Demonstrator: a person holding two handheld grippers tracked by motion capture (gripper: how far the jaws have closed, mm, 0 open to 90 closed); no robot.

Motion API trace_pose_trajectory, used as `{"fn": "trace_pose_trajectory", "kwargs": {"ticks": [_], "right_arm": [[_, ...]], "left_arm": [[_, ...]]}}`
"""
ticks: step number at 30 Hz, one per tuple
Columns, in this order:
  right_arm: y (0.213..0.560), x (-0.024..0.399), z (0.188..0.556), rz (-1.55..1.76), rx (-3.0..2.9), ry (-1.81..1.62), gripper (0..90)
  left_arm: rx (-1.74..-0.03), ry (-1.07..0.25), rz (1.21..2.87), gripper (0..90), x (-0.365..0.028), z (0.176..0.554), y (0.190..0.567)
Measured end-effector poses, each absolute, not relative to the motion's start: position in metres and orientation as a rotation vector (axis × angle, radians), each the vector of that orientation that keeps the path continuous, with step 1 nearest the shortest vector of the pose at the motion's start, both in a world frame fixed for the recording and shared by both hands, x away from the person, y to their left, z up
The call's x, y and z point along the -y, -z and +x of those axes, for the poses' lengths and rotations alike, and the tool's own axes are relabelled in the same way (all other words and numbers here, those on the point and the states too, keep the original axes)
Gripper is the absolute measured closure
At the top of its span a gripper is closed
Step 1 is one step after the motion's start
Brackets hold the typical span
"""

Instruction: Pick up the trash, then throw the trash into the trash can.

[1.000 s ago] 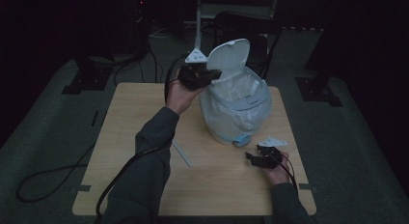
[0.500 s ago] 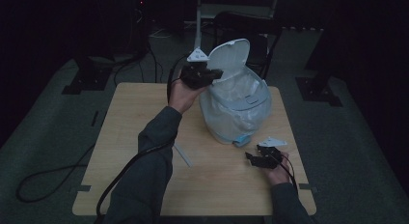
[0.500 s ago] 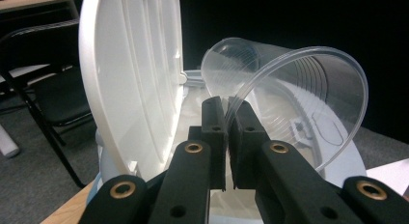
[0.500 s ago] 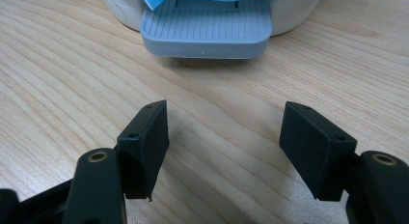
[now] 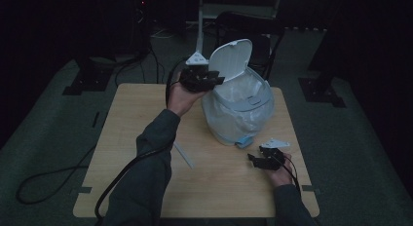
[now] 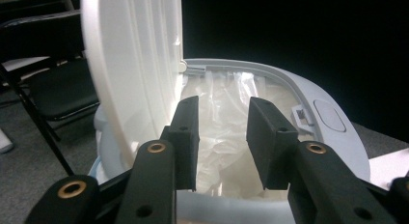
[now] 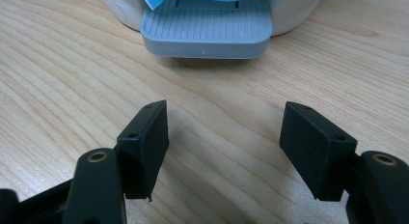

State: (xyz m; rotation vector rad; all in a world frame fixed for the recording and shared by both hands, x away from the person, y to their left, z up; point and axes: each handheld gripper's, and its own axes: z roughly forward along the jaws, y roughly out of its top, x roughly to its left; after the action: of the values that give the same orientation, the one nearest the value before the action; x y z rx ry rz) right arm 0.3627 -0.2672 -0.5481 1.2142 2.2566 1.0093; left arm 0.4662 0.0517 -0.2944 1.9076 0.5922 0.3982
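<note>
Two grippers are at work around one white pedal bin (image 5: 238, 109), which stands toward the far right of the table (image 5: 122, 153), lid (image 5: 231, 60) up and liner (image 6: 226, 118) in place. I have my left gripper (image 5: 207, 80) raised at the bin's rim; its jaws have just been opening, nothing between them (whatever I was dropping looks released). My right gripper (image 5: 260, 160) sits near the right edge, jaws apart and empty. Its own view shows the grey pedal (image 7: 207, 33) right ahead.

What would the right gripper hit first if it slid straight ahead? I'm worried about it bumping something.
Probably the grey foot pedal at the bin's base; the open right gripper points at it across bare table.
</note>
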Motion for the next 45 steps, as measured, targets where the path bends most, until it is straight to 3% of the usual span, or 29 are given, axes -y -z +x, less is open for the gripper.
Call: {"fn": "trace_pose_trajectory", "kwargs": {"ticks": [15, 27, 45], "right_arm": [[0.548, 0.267, 0.363, 1.215, -2.257, -1.011, 33.2], [0.548, 0.267, 0.363, 1.215, -2.256, -1.010, 33.1], [0.548, 0.267, 0.363, 1.215, -2.256, -1.010, 33.0]], "left_arm": [[-0.706, -0.444, 1.899, 52.4, -0.104, 0.447, 0.315], [-0.742, -0.481, 1.896, 48.9, -0.123, 0.429, 0.330], [-0.884, -0.481, 1.905, 38.9, -0.152, 0.403, 0.389]]}}
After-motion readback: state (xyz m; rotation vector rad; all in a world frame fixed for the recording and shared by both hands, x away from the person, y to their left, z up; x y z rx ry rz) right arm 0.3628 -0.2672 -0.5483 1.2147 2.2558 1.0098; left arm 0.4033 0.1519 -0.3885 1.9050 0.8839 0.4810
